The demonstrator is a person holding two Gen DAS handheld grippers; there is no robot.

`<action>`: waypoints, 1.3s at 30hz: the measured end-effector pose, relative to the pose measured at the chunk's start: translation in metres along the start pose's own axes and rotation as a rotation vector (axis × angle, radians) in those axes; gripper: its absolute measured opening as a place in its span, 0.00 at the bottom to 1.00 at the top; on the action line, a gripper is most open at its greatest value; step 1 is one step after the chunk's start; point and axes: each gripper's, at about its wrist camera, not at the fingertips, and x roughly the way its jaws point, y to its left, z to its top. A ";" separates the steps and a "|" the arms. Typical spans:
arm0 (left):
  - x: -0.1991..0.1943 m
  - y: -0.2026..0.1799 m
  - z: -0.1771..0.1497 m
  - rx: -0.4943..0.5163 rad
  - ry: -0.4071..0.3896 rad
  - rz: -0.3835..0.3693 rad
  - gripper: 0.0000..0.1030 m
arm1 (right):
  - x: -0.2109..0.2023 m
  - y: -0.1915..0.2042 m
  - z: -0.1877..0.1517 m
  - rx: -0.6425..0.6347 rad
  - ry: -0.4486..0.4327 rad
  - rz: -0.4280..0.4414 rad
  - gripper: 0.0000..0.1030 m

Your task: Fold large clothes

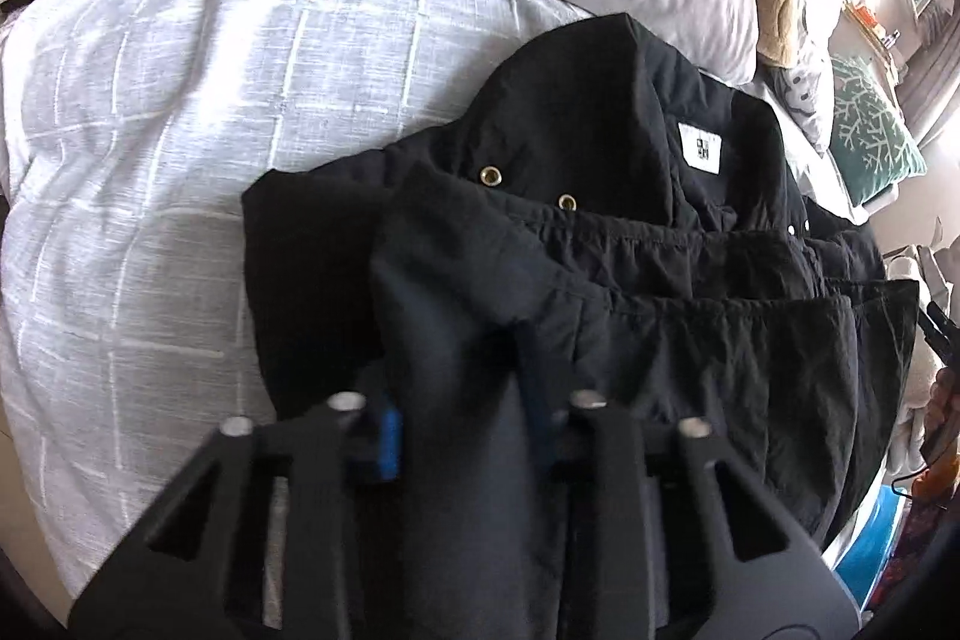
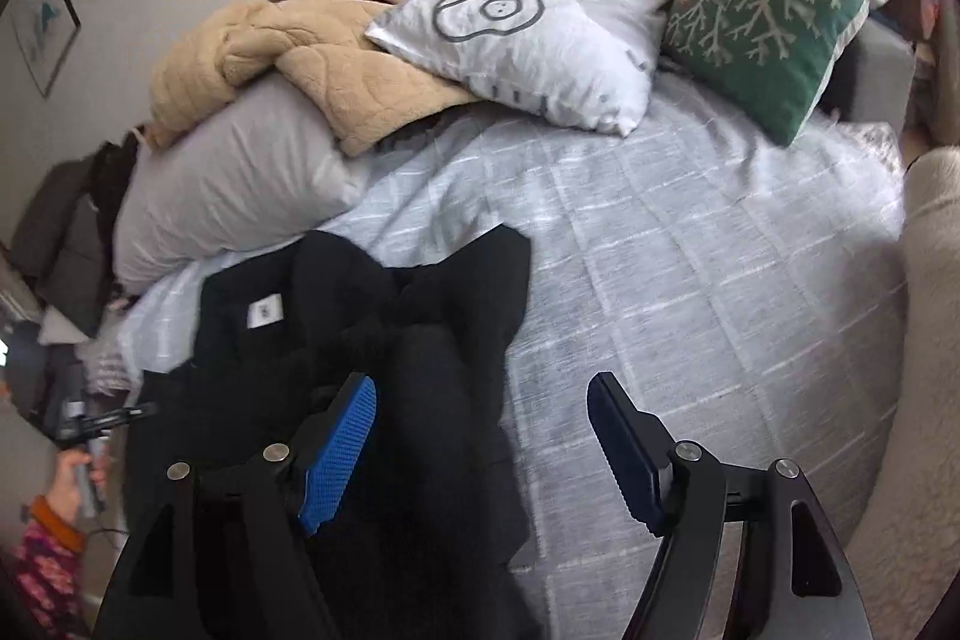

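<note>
While left fingers (image 1: 462, 436) clamp black jacket (image 1: 630, 232) fabric | right fingers (image 2: 486, 454) apart over its edge

- Ahead and to the right of the right gripper (image 2: 480, 436), the checked bedspread (image 2: 690, 280) lies bare and open.
- Left of it, the black jacket (image 2: 360, 328) covers the bed.
- Farther ahead, a grey pillow (image 2: 240, 184), tan blanket (image 2: 312, 58), printed cushion (image 2: 528, 34) and green cushion (image 2: 774, 22) block the way.
- Left of the left gripper (image 1: 462, 418), the bedspread is clear.
</note>
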 end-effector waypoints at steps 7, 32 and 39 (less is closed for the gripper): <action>-0.034 -0.018 -0.013 0.059 -0.150 0.077 0.07 | 0.027 0.024 -0.021 -0.089 0.087 -0.044 0.05; 0.082 0.007 0.108 -0.087 -0.478 0.479 0.09 | 0.233 0.062 0.090 -0.248 -0.147 -0.592 0.06; 0.070 0.009 0.111 -0.087 -0.390 0.517 0.45 | 0.240 0.051 0.088 -0.200 -0.046 -0.601 0.14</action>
